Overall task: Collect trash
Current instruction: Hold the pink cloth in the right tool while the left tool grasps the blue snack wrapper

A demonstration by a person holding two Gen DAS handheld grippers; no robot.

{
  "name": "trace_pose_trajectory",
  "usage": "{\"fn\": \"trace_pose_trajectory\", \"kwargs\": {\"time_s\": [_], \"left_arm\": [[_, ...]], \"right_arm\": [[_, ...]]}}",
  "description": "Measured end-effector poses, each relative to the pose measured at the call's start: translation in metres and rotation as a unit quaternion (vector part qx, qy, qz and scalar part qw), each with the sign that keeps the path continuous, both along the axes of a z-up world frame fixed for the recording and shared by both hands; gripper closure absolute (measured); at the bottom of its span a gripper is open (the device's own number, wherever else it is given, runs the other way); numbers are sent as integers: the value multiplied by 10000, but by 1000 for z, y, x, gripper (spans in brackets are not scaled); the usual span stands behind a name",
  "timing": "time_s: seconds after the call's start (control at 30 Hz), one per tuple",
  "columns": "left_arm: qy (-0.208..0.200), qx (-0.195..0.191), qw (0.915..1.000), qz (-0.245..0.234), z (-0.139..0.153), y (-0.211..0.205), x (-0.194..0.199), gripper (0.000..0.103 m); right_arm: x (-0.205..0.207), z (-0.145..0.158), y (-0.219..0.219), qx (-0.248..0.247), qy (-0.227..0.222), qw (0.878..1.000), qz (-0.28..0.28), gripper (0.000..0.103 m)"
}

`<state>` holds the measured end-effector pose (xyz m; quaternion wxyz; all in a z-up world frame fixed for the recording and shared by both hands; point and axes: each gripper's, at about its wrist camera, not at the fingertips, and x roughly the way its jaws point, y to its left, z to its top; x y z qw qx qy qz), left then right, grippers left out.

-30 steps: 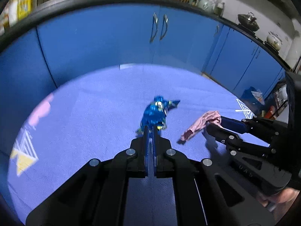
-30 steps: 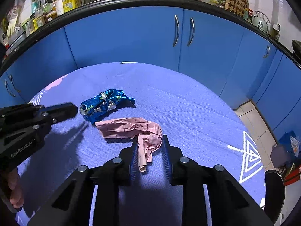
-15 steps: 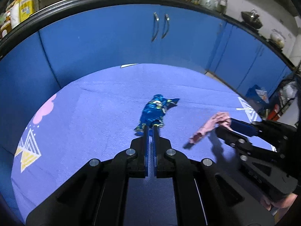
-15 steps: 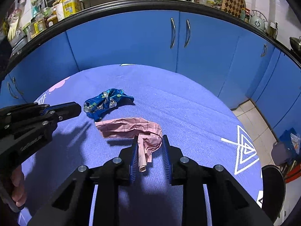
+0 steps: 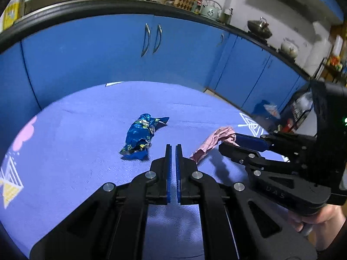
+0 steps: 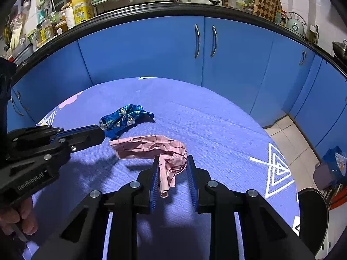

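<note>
I am pinching 1 pink wrapper (image 6: 151, 147) in my right gripper (image 6: 173, 177); the blue wrapper (image 5: 141, 136) is lying uncollected past my empty, pressed-together left gripper (image 5: 173, 149).

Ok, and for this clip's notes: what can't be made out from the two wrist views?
- Print on the blue wrapper: too crumpled and small in both views.
- Whether the pink paper is lifted or still resting on the blue mat: right wrist view, its underside is hidden.
- Any trash bin: none in frame.
- Person's hand: left wrist view, mostly covered by the right gripper.
</note>
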<state>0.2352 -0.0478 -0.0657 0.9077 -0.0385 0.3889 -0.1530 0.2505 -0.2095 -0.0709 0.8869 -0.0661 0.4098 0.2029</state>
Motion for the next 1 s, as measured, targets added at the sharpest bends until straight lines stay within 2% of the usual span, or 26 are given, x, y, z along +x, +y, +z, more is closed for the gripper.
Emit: {"fn": "trace_pose_trajectory", "kwargs": {"time_s": [0.27, 0.4, 0.57, 0.6, 0.63, 0.67, 0.7, 0.73, 0.8, 1.0], "left_arm": [[-429, 471, 9976, 269, 9, -3, -3, 103], [-393, 465, 9973, 403, 11, 1, -1, 103], [-227, 372, 9979, 483, 8, 6, 4, 97], [-159, 318, 9983, 465, 7, 7, 6, 90], [-56, 279, 9986, 446, 5, 7, 9, 63], [-43, 317, 9984, 468, 5, 7, 10, 30], [-127, 349, 9981, 495, 5, 7, 9, 11], [-228, 345, 9981, 459, 6, 7, 8, 4], [-260, 339, 9983, 390, 6, 5, 9, 4], [-202, 455, 9971, 568, 0, 9, 22, 4]], "right_arm": [[-1, -1, -1, -6, 26, 10000, -17, 79], [-2, 1, -1, 17, 8, 10000, -13, 79], [-2, 1, -3, 33, 22, 10000, -23, 79], [-1, 0, -3, 42, 32, 10000, -29, 79], [-1, 0, -4, 52, 41, 10000, -34, 79], [-1, 0, -4, 55, 44, 10000, -35, 79], [-1, 0, -4, 53, 44, 10000, -32, 79], [-1, 0, -4, 51, 41, 10000, -26, 79], [-1, -1, -4, 45, 41, 10000, -21, 79], [1, -4, -6, 60, 68, 10000, -42, 79]]}}
